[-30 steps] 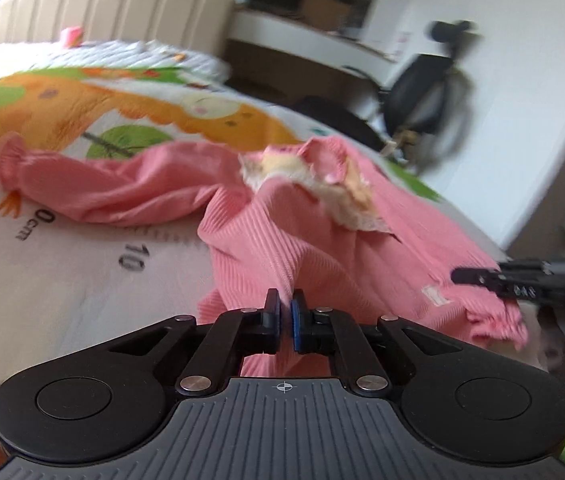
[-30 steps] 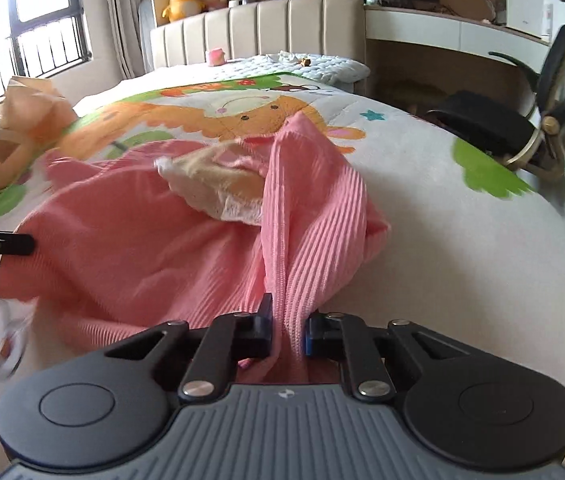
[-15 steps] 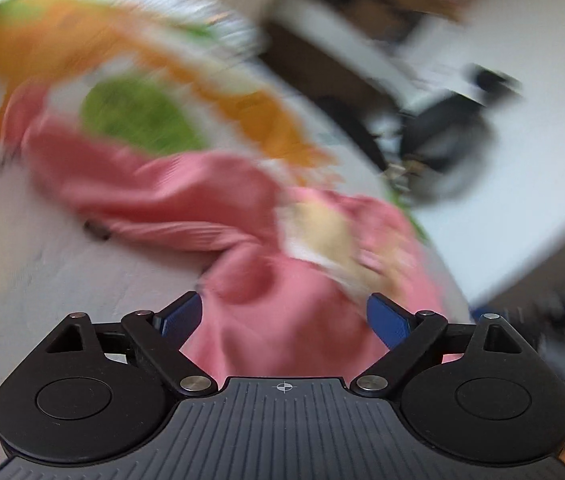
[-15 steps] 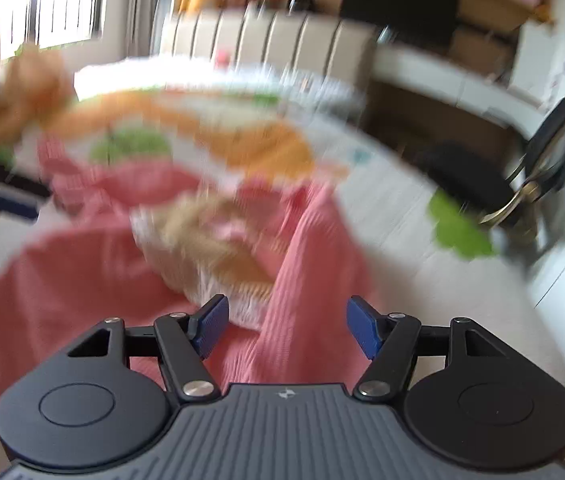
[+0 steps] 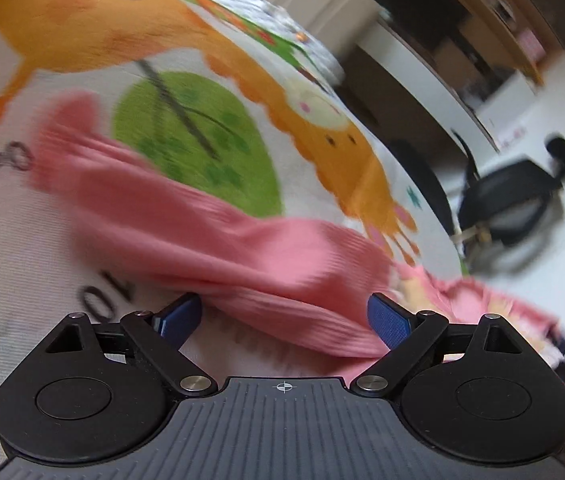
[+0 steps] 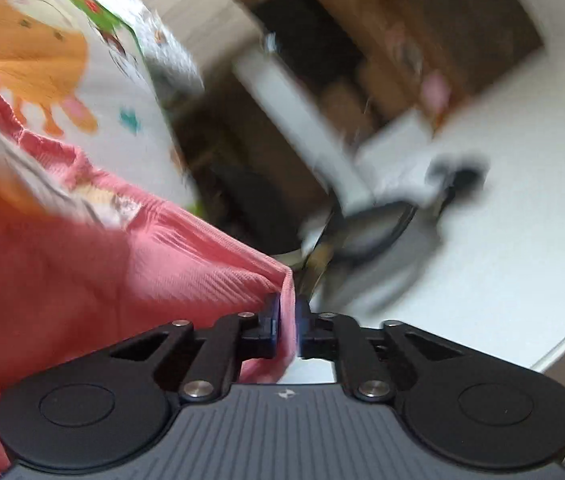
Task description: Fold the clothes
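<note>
A pink ribbed garment point(image 5: 242, 248) lies on a cartoon-print bed cover point(image 5: 82, 40); its long sleeve stretches toward the upper left in the left wrist view. My left gripper point(image 5: 284, 318) is open, its blue pads wide apart on either side of the sleeve's thick end, with cloth between them but not pinched. In the right wrist view the same pink garment point(image 6: 82, 272) fills the left side, a cream lace patch point(image 6: 22, 168) showing on it. My right gripper point(image 6: 287, 320) is shut on a corner edge of the pink fabric, which is pulled taut.
A black office chair point(image 5: 514, 200) stands beyond the bed's right edge, next to a white desk point(image 5: 422, 80) and brown shelves. The bed's edge point(image 6: 170, 128) falls away to the right, with the chair point(image 6: 382, 232) blurred behind it. Both views are motion-blurred.
My left gripper let go of the fabric a second ago and stays open, now down at the sleeve. My right gripper opened half a second ago and has shut again on a corner.
</note>
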The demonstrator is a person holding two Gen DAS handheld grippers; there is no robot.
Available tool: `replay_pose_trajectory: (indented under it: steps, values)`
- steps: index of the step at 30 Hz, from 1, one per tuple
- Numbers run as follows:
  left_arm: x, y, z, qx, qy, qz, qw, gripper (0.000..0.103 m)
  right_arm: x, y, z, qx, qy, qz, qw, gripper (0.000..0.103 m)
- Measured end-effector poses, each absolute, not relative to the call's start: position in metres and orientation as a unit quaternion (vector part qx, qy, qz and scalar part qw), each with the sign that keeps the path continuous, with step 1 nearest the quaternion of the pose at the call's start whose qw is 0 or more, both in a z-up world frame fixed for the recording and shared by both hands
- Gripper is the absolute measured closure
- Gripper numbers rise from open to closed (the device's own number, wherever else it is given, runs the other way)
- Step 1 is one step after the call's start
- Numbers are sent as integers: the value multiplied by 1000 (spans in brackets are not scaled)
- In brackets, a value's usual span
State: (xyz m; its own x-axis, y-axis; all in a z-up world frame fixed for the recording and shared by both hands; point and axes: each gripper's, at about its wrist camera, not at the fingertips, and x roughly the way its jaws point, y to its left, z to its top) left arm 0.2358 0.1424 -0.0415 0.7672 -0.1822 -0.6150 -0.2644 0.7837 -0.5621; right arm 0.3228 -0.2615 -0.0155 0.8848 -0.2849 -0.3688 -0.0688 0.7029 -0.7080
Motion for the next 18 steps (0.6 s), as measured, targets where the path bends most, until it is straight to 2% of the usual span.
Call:
replay_pose_trajectory:
  steps: [1,2,4,6,10,11,12,13,18]
  values:
    - [233,147,-42,-328,338,30,881,9,328,-267,-16,-338,260,-41,903,77]
    - [231,151,-43,-329,336,37,882,9,330,-272,-15,-301,279,-23,912,72]
    - [228,159,-44,-336,331,42,881,9,318,-277,-7,-252,280,10,926,48]
    - [229,163,-44,-349,328,47,877,8,305,-274,-6,-223,286,43,931,36]
    - [248,154,-43,-345,309,102,880,9,276,-259,-12,-185,305,108,928,34]
    - [254,151,-44,-328,302,122,887,14,269,-256,-13,-176,309,124,926,34]
    - [261,147,-44,-310,295,142,893,51,262,-252,-14,-166,314,140,924,34]
    - [265,146,-45,-296,289,155,897,94,255,-248,-16,-157,318,156,922,34]
    - [257,172,-37,-266,262,174,911,95,220,-230,-23,-108,337,236,905,34]
